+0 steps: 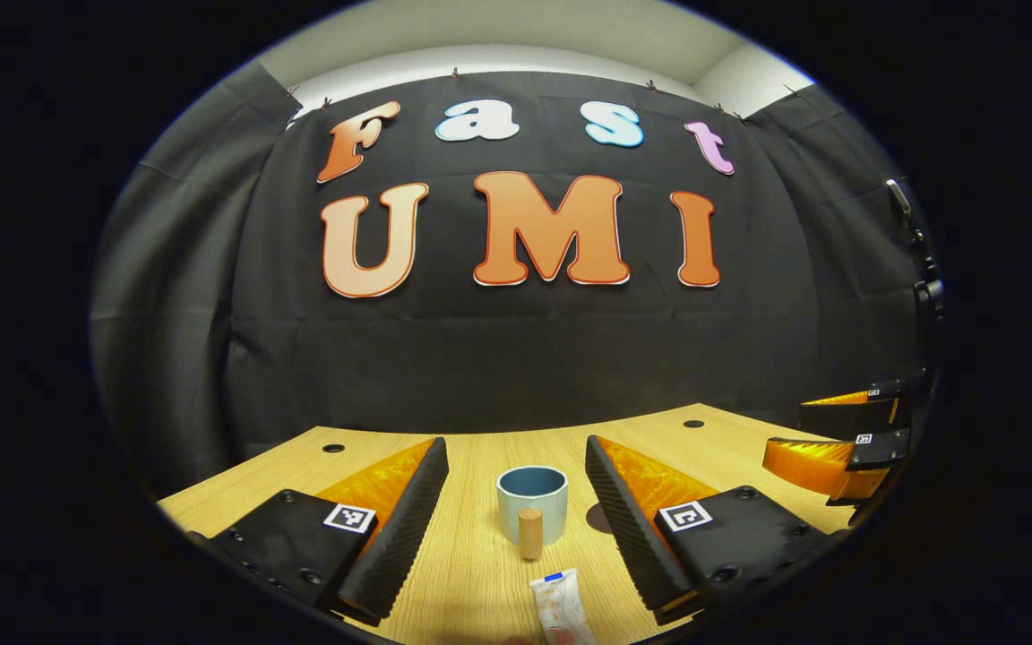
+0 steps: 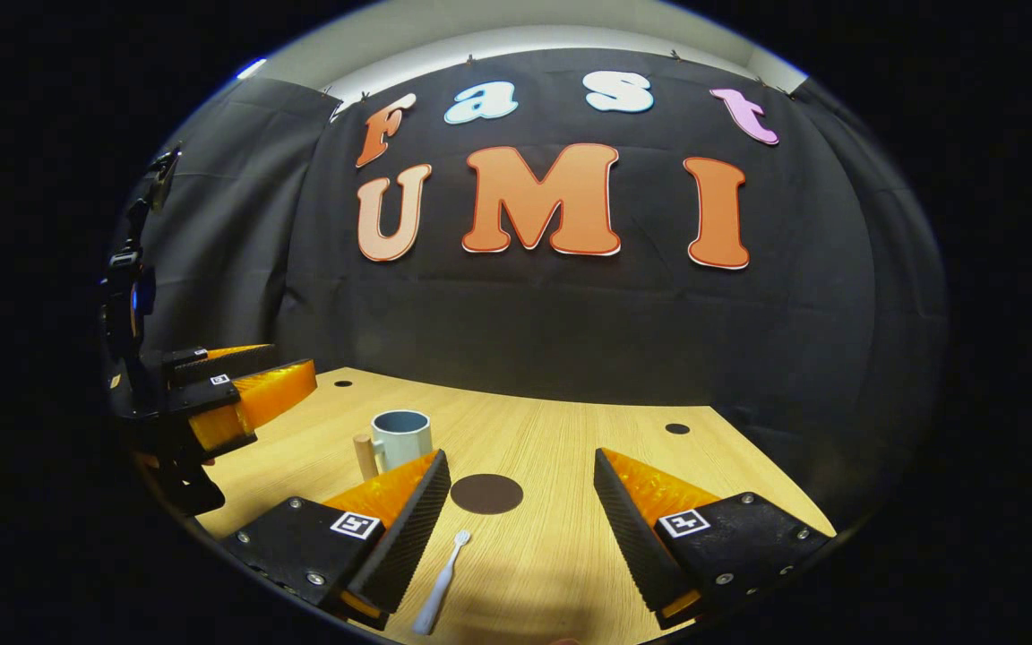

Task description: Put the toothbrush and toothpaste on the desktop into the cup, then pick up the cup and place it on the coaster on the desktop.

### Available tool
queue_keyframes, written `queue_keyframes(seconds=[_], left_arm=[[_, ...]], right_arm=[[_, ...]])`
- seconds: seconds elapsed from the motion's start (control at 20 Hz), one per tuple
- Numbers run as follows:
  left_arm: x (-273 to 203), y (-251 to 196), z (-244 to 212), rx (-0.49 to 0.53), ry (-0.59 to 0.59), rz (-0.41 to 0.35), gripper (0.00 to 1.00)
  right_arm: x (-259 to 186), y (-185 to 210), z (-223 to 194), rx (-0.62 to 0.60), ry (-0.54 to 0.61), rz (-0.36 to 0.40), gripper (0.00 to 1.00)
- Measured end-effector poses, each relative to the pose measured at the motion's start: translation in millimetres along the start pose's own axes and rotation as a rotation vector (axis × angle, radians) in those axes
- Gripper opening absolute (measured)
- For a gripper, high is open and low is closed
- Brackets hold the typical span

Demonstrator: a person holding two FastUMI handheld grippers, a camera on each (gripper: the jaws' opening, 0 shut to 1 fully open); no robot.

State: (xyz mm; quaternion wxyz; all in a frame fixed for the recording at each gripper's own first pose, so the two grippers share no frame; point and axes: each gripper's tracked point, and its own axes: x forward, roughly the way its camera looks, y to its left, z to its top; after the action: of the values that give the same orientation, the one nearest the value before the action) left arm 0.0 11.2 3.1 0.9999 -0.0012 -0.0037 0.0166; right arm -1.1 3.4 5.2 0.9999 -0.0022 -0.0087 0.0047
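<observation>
Resting on the desktop: the cup point(image 1: 531, 504) is standing upright on the wooden desktop point(image 1: 471, 573), and every place below is given from this cup.
Cup: it is pale blue-grey with a darker blue inside, and it is showing a wooden handle point(image 1: 529, 533) that is facing the left gripper view; in the right gripper view the cup point(image 2: 401, 437) is sitting with its handle to the left.
Toothpaste: the toothpaste point(image 1: 561, 607) is lying flat on the desktop on the near side of the cup, apart from it, just past the handle.
Toothbrush: the white toothbrush point(image 2: 441, 583) is lying flat in front of the cup, well apart, with its head pointing toward the coaster.
Coaster: the dark round coaster point(image 2: 486, 494) is lying just to the right of the cup in the right gripper view, not touching it.
Left gripper: the left gripper point(image 1: 516, 502) is hanging with its jaws spread wide, holding nothing, and the cup is sitting between the two fingers beyond their tips.
Right gripper: the right gripper point(image 2: 520, 502) is also hanging wide apart and holding nothing, to the right of the cup, with the coaster lying between its fingers.
</observation>
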Motion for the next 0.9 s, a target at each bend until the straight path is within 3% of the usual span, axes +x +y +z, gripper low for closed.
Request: queue_keyframes(seconds=[0.55,0.9], left_arm=[[0.8,-0.9,0.1,-0.021,0.011,0.002,0.99],[7.9,-13.7,-23.0,-0.051,0.125,-0.055,0.99]], right_arm=[[2.4,2.2,3.7,0.012,-0.014,0.016,0.97],[1.8,4.8,-0.4,0.025,0.008,0.025,0.97]])
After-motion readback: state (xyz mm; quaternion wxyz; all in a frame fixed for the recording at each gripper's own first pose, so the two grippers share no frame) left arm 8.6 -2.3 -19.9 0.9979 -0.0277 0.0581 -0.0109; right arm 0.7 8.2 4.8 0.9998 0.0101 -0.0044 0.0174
